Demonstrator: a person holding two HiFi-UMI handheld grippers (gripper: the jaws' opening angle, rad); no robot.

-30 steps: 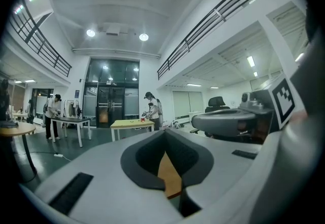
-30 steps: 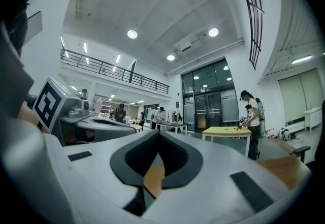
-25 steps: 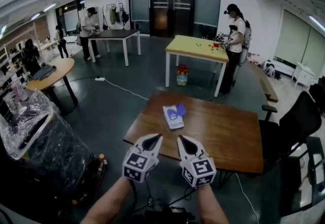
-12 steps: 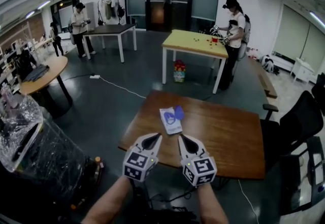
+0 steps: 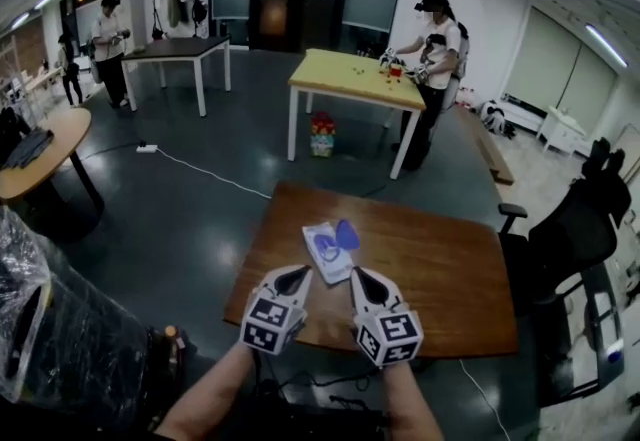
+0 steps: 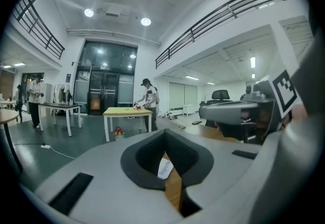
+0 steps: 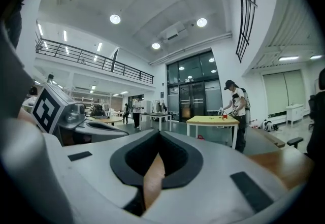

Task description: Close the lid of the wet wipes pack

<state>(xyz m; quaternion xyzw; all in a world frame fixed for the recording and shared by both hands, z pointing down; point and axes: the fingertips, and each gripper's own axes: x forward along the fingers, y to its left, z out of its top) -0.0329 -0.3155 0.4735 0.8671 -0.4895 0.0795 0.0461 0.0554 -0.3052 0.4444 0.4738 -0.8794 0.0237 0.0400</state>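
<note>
At near edge of table [image 5: 440,274], left gripper [image 5: 301,273] and right gripper [image 5: 357,274] are hovering, both clenched and empty; wipes pack [image 5: 322,255] is lying just beyond, its blue lid [image 5: 347,232] open.

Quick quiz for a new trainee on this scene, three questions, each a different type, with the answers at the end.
1. True or false: the blue lid of the wet wipes pack is already shut flat.
2. Multiple choice: the pack lies on A) a metal tray, B) the brown wooden table, C) a cardboard box.
3. Fill in the blank: the left gripper and the right gripper both have their jaws ____, with nothing held between them.

Key: 1 false, the lid is flipped open; 2 B; 3 shut.
</note>
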